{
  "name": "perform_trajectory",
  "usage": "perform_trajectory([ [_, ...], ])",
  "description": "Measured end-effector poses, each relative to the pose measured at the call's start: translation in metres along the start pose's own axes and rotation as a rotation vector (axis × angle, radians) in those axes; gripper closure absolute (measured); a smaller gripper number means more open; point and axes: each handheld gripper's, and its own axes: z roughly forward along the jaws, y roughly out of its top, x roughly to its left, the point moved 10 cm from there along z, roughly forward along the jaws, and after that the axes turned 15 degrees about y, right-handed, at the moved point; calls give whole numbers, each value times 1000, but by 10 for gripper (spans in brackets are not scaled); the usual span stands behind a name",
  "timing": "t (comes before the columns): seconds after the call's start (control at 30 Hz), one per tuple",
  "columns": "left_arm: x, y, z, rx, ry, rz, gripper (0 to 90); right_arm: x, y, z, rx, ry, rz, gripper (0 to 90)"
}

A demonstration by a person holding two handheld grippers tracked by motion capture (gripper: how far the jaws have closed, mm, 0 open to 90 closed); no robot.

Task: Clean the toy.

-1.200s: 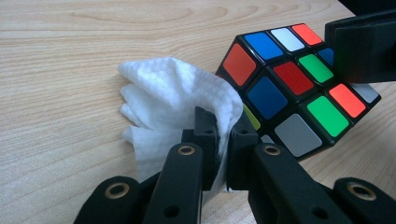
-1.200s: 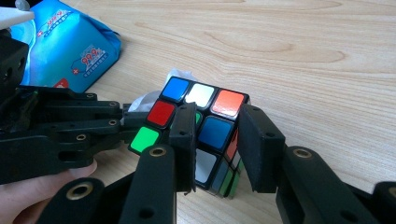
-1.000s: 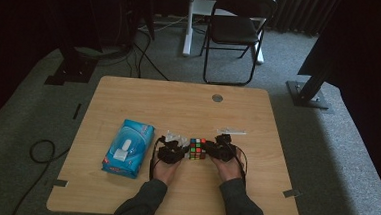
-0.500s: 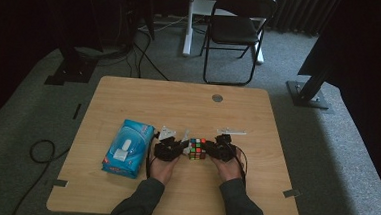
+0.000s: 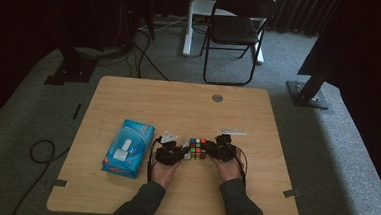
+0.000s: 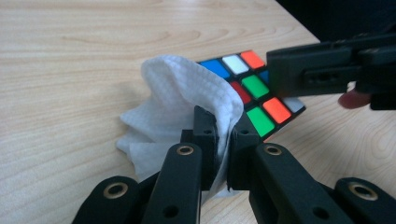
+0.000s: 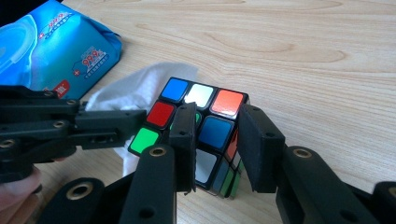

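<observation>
Resting on a light wooden table (image 5: 129, 93), left claw (image 6: 223, 135) pinching a white wipe (image 6: 187, 93), right claw (image 7: 215, 140) clamping a colour cube (image 7: 205, 116), grey carpet (image 5: 335, 161) around.

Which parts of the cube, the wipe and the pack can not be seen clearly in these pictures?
- Cube: in the right gripper view, the right claw covers its near corner; underside hidden.
- Wipe: in the left gripper view, the left claw hides its pinched part; it covers the cube's left edge.
- Pack: print too small in the high view; cut off in the right gripper view.
</observation>
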Motion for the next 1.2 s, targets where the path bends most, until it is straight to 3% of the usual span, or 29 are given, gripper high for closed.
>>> perform_trajectory([
  [0.37, 1, -11, 8, 38, 9, -21, 851, 0, 0, 0, -3, 3, 1, 681],
  [0.63, 2, -19, 12, 61, 30, -1, 851, 0, 0, 0, -5, -2, 1, 682],
  [0.87, 1, -21, 12, 47, 68, 39, 851, 0, 0, 0, -4, -6, -1, 681],
  [1.03, 1, -20, 12, 54, 55, 40, 849, -1, 0, 0, -8, -12, 3, 655],
  [1.2, 6, -16, 6, 26, 48, 32, 839, -1, 0, 0, -7, -20, -2, 651],
])
